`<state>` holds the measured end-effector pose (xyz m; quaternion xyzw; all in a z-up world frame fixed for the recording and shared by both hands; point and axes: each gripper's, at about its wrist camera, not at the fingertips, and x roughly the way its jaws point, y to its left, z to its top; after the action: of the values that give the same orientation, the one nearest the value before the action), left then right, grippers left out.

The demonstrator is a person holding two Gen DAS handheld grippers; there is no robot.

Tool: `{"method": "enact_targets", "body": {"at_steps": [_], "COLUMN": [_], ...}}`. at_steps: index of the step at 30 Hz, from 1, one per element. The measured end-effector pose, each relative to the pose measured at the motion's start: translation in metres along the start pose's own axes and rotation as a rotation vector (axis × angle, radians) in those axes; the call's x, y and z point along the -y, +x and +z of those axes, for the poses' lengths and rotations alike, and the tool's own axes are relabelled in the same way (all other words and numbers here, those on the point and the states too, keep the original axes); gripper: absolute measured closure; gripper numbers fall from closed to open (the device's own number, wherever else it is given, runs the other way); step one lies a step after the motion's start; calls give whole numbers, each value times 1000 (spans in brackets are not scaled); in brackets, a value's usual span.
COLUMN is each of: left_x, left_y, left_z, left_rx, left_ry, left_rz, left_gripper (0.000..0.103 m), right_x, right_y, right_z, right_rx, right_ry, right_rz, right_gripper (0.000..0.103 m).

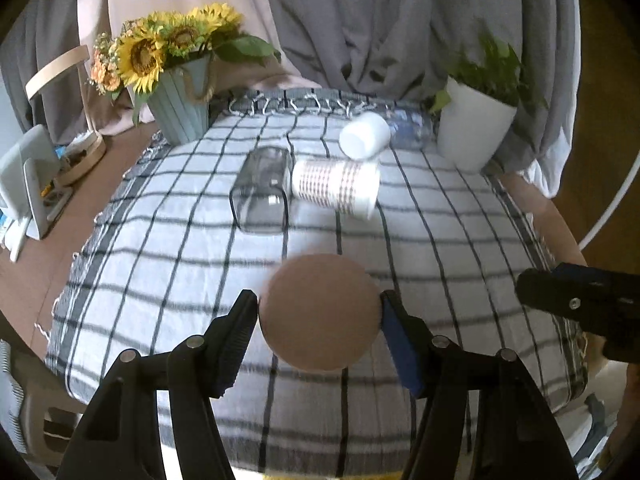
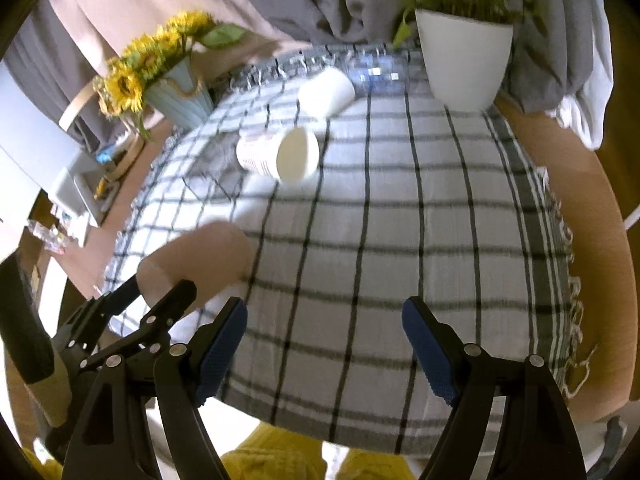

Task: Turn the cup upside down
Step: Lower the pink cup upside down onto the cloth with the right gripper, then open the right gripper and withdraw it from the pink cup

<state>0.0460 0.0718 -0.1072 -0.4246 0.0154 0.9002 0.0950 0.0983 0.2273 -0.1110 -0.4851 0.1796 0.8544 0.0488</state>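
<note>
My left gripper [image 1: 319, 312] is shut on a pinkish-tan cup [image 1: 319, 313], held above the near part of the checked tablecloth [image 1: 160, 264]; I see its round end facing the camera. In the right wrist view the same cup [image 2: 200, 260] shows at the left, tilted, between the left gripper's fingers. My right gripper [image 2: 324, 344] is open and empty over the cloth's near edge; it shows at the right edge of the left wrist view [image 1: 580, 304].
On the cloth lie a striped paper cup [image 1: 336, 192] on its side, a clear glass [image 1: 262, 196], a white cup [image 1: 365, 136] and a clear bottle [image 1: 412, 130]. A sunflower pot [image 1: 182, 112] stands back left, a white plant pot [image 1: 472, 128] back right.
</note>
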Motion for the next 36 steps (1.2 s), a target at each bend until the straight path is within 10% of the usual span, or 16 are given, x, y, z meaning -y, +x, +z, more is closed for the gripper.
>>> {"method": "enact_targets", "body": {"at_steps": [10, 27, 36], "left_x": [-15, -14, -14], "left_y": [17, 4, -17], "left_z": [18, -6, 5], "left_rx": [-2, -24, 3], "left_ry": [-39, 1, 36], "left_rz": [-27, -25, -57], "left_gripper": [42, 41, 10], "right_x": [-19, -20, -24], "right_y": [-20, -2, -9], "right_z": [28, 18, 18], "right_rx": [131, 41, 51], "right_ry": [-36, -32, -11], "right_rz": [-5, -3, -26], "right_gripper": [22, 22, 22]}}
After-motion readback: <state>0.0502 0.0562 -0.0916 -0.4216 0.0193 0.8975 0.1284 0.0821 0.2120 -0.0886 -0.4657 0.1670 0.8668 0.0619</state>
